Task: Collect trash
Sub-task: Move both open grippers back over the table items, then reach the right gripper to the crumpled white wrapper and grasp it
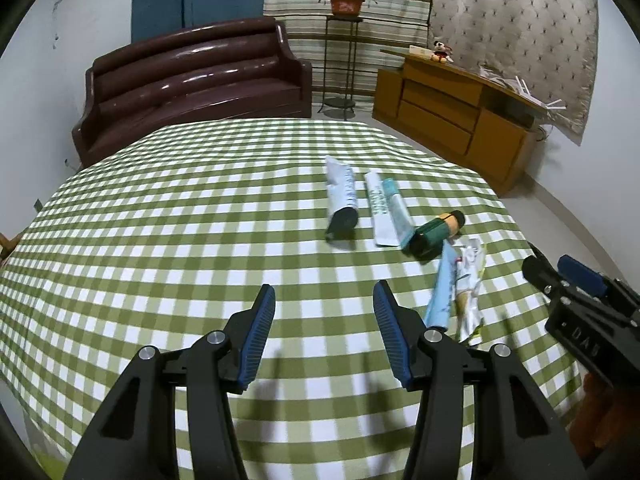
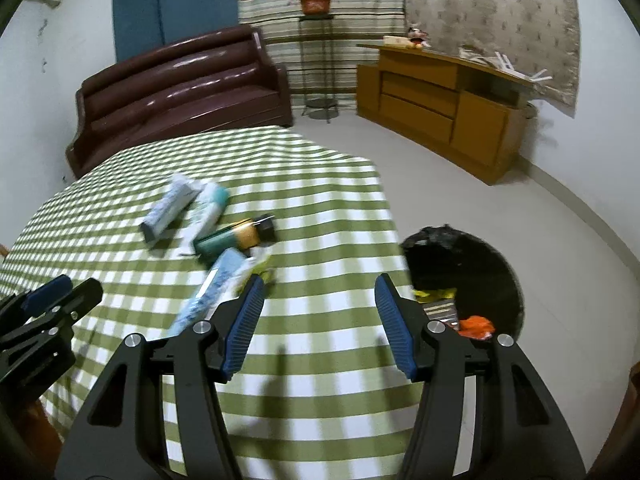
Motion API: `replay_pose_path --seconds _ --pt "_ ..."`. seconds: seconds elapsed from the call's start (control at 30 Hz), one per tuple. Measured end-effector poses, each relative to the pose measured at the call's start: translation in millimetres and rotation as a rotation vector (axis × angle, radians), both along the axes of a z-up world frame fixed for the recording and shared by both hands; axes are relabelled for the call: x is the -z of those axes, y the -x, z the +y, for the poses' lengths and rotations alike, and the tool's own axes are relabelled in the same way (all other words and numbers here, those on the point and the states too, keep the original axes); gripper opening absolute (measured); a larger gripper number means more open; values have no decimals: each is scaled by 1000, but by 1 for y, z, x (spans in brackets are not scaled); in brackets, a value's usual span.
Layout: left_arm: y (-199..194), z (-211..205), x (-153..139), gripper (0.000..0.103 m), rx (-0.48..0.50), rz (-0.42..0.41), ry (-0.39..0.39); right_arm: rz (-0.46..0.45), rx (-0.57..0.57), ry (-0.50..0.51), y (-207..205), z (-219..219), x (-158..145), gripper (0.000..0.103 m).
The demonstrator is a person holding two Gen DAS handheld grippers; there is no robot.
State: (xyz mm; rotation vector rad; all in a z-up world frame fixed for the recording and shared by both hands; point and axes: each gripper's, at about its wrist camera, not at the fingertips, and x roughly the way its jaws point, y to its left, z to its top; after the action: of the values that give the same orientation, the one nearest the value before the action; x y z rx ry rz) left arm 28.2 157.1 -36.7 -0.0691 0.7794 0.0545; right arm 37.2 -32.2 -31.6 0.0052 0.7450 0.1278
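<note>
On the green-checked table (image 1: pixel 160 240) lies a cluster of trash: a grey-white tube (image 1: pixel 340 200), a white and teal tube (image 1: pixel 384 208), a green bottle with a tan cap (image 1: pixel 436 232), a light blue tube (image 1: pixel 440 288) and a crumpled wrapper (image 1: pixel 470 288). My left gripper (image 1: pixel 324 286) hovers open just left of the blue tube, holding nothing. My right gripper (image 2: pixel 320 278) is open and empty over the table's right edge, with the blue tube (image 2: pixel 216 284) and wrapper (image 2: pixel 262 264) by its left finger. A black trash bag (image 2: pixel 460 264) stands open on the floor beside the table.
The bag holds orange and yellow scraps (image 2: pixel 476 326). Each gripper shows at the edge of the other's view: right gripper (image 1: pixel 546 264), left gripper (image 2: pixel 80 284). A brown sofa (image 1: pixel 192 76), a plant stand (image 1: pixel 344 60) and a wooden cabinet (image 1: pixel 452 108) line the far wall.
</note>
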Motion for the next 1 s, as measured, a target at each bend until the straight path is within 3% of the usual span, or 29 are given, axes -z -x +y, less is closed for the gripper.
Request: replay_pose_path --seconds 0.47,0.73,1.0 --pt "13 25 3 52 -43 11 8 53 -60 10 -2 38 11 56" --pt "11 29 5 52 -45 18 15 88 -22 63 -6 34 16 56" --pt "9 29 6 52 -41 24 15 78 -25 19 -10 32 12 56"
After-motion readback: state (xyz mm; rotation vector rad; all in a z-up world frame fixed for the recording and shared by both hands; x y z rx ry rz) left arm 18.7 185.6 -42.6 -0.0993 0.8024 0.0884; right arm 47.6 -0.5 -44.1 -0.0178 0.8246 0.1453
